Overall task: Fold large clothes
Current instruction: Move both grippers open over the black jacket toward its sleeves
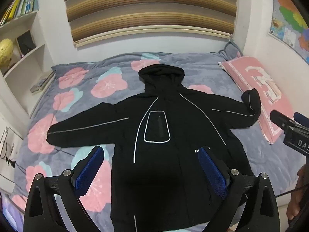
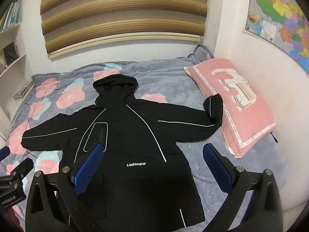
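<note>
A black hooded jacket (image 1: 160,135) with white piping lies spread flat, front up, on the bed, hood toward the window and both sleeves stretched out; it also shows in the right wrist view (image 2: 135,147). Its right-hand cuff (image 2: 214,108) is folded up against the pink pillow. My left gripper (image 1: 150,154) is open and empty, hovering above the jacket's lower body. My right gripper (image 2: 152,154) is open and empty, above the lower right side of the jacket. The right gripper also shows at the edge of the left wrist view (image 1: 289,127).
The bed has a grey quilt (image 1: 81,89) with pink flowers. A pink pillow (image 2: 237,100) lies along the right wall. White shelves (image 1: 21,44) with books stand at the left. A window blind (image 1: 150,7) is behind the bed, a map (image 2: 280,13) on the right wall.
</note>
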The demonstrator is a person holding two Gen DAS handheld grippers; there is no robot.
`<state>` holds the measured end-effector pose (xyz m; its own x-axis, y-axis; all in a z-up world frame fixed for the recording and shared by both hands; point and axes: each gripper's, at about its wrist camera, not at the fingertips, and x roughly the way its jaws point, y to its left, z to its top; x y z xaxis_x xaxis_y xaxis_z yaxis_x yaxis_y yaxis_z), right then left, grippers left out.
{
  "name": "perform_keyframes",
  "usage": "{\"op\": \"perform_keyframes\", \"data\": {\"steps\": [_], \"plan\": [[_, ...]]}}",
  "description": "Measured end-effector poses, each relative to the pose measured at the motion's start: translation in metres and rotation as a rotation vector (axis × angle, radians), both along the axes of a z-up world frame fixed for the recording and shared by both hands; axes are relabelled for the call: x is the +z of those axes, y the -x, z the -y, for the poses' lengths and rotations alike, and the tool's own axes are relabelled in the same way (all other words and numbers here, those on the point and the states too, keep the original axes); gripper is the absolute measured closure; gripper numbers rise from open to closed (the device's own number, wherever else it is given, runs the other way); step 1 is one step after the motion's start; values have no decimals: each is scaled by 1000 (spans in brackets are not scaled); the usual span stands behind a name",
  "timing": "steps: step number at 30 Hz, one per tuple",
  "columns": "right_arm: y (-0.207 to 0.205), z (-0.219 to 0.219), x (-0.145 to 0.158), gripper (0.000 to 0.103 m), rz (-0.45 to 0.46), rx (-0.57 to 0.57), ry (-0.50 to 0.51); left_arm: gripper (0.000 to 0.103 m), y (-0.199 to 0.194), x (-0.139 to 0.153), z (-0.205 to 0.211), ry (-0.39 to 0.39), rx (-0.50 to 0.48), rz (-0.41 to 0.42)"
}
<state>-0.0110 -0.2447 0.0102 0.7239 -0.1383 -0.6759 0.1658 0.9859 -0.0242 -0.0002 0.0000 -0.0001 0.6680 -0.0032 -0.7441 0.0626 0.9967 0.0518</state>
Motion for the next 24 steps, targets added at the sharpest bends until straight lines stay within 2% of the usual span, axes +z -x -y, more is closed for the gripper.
{"op": "perform_keyframes", "data": {"steps": [6,8,10,19,24], "plan": [[1,-9,3,0,45,-43,20,5,21,3,4,37,-19,39],[-1,-12,5,0,42,-18,-19,5,23,3,5,38,-29,21],[-4,-17,8,0,32,-14,-29,5,16,4,2,42,-42,-2],[-7,-20,3,0,18,-13,-35,5,7,3,13,91,-126,-8],[-15,-20,3,0,11,-16,-41,5,1,1,18,74,-142,-2]]}}
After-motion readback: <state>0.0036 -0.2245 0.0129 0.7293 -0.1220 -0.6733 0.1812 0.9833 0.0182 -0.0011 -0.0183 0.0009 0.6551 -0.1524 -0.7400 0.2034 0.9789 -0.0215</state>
